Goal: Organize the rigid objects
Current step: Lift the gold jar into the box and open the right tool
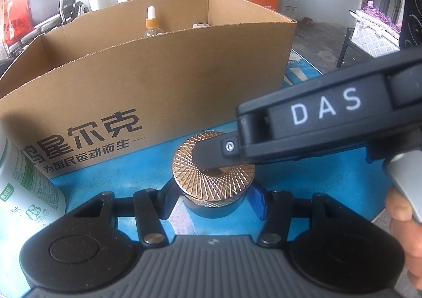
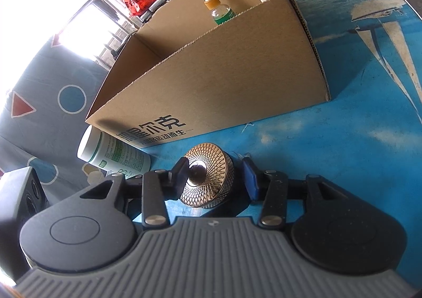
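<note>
Doubly bracketing the gold-lidded jar [image 1: 216, 183], standing upright on the blue table [image 1: 303, 187] just before the cardboard box [image 1: 158, 82]. Flanking its dark base with the left gripper [image 1: 213, 203], pad contact impossible to tell. Straddling its lid with the right gripper [image 2: 216, 174], jaws apart, blue pad [image 2: 250, 179] sitting clear of the rim. Lying dead ahead of both; probably needing a lift over the near box wall.
</note>
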